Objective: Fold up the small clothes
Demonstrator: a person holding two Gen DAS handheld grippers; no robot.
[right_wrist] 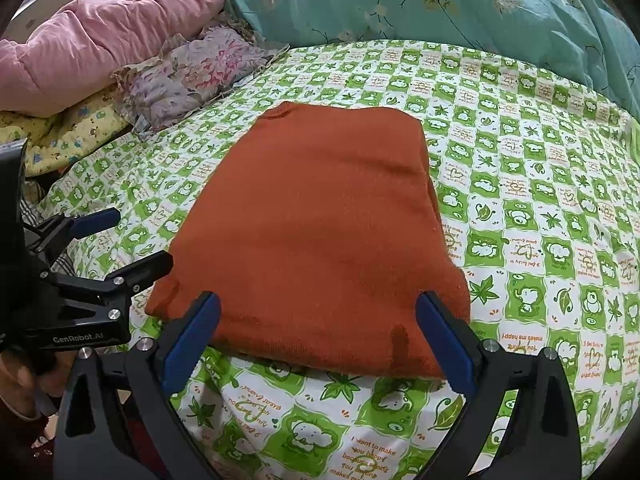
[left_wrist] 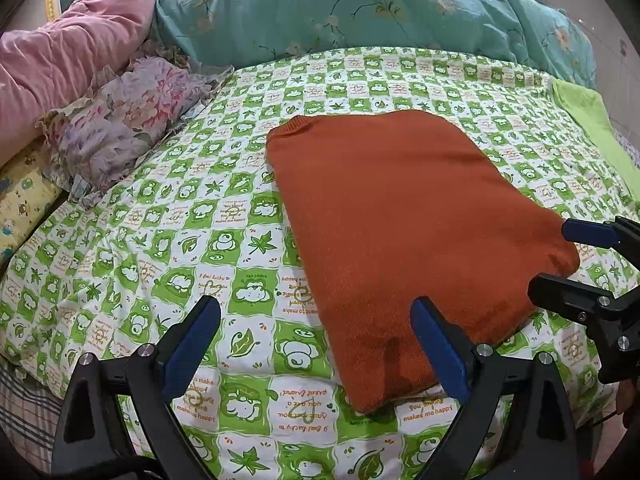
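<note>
**Both tongs spread above the folded sweater**

Your left gripper [left_wrist: 316,320] has its jaws wide apart, empty, over the sweater's near left corner. Your right gripper [right_wrist: 318,316] is likewise spread and empty at the near edge. The orange sweater [right_wrist: 320,232] lies folded flat mid-bed on the green checked sheet [right_wrist: 540,216], pillows [left_wrist: 132,120] and quilts [left_wrist: 360,12] at the far edge.

My two views are evenly, softly lit and sharp at the centre, with faint shadows, fisheye bending and black vignetted corners.
</note>
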